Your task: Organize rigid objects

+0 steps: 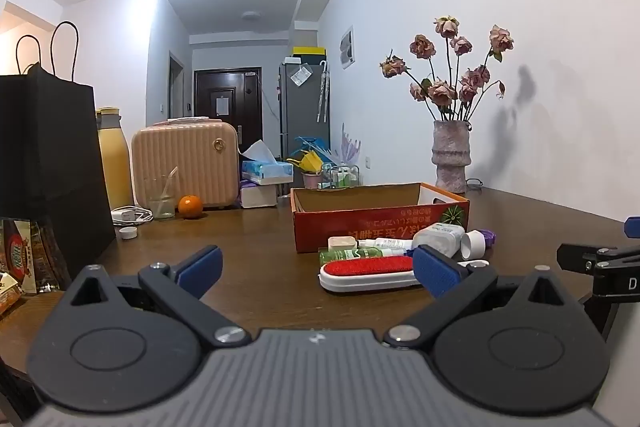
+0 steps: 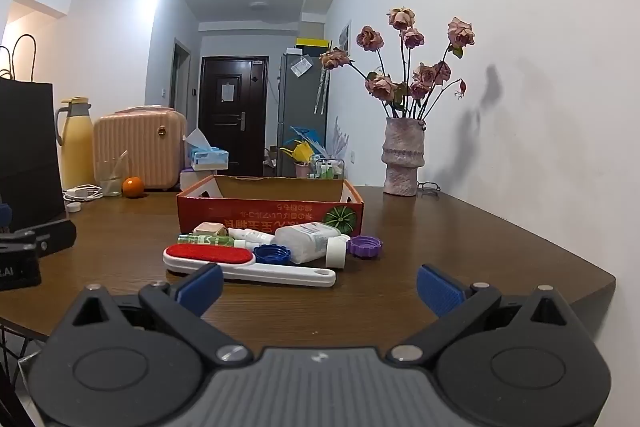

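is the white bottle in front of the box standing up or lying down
Lying down: the white bottle rests on its side on the table, before the box.

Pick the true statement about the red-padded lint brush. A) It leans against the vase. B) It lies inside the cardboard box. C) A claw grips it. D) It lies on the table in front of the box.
D: the lint brush lies flat on the table, in front of the cardboard box.

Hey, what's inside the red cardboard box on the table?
Only bare brown inner walls of the red cardboard box show above its rim. Its floor is hidden by the front wall, so any contents cannot be seen.
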The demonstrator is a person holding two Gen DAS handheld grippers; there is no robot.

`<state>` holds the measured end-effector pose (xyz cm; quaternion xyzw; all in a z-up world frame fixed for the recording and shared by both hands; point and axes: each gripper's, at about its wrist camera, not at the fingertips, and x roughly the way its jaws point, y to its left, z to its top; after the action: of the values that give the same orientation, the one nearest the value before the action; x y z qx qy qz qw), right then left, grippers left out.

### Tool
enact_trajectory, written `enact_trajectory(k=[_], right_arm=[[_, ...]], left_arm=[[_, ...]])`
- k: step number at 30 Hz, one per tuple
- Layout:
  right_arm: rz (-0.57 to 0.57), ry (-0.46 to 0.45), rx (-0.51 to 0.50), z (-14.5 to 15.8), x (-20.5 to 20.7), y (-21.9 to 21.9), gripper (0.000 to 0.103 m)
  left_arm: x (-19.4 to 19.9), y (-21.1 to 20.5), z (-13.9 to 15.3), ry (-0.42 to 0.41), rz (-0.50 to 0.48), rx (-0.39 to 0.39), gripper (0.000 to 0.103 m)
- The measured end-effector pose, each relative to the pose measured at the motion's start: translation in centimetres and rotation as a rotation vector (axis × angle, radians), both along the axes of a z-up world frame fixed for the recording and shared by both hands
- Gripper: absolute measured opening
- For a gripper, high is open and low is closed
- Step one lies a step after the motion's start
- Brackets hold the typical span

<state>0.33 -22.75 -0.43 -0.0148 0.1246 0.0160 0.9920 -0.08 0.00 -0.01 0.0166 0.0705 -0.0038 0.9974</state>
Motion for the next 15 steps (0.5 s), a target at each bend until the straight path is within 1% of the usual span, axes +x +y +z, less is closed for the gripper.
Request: enact_trajectory(k=[3, 4, 9, 12, 15], right_arm=[[0.004, 0.01, 0.007, 0.05, 0.23, -0.06, 0.103], [0.005, 0.012, 0.007, 0.07, 0.27, -0.05, 0.103], [0.006, 0.012, 0.008, -0.29, -0.05, 0.01, 0.103], [0.007, 0.024, 0.008, -0.38, 0.76, 0.15, 0.103], [0.007, 0.026, 0.004, -0.42, 0.55, 0.31, 0.103]], left_arm=[[-0.12, -0.01, 0.03, 0.007, 0.0, 0.005, 0.103], [0.26, -0.23, -0.02, 0.025, 0.0, 0.015, 0.103], [0.24, -0.05, 0.07, 0.018, 0.001, 0.013, 0.103], [0.53, 0.18, -0.07, 0.016, -0.003, 0.013, 0.103], [0.43, 0.22, -0.05, 0.013, -0.004, 0.013, 0.103]])
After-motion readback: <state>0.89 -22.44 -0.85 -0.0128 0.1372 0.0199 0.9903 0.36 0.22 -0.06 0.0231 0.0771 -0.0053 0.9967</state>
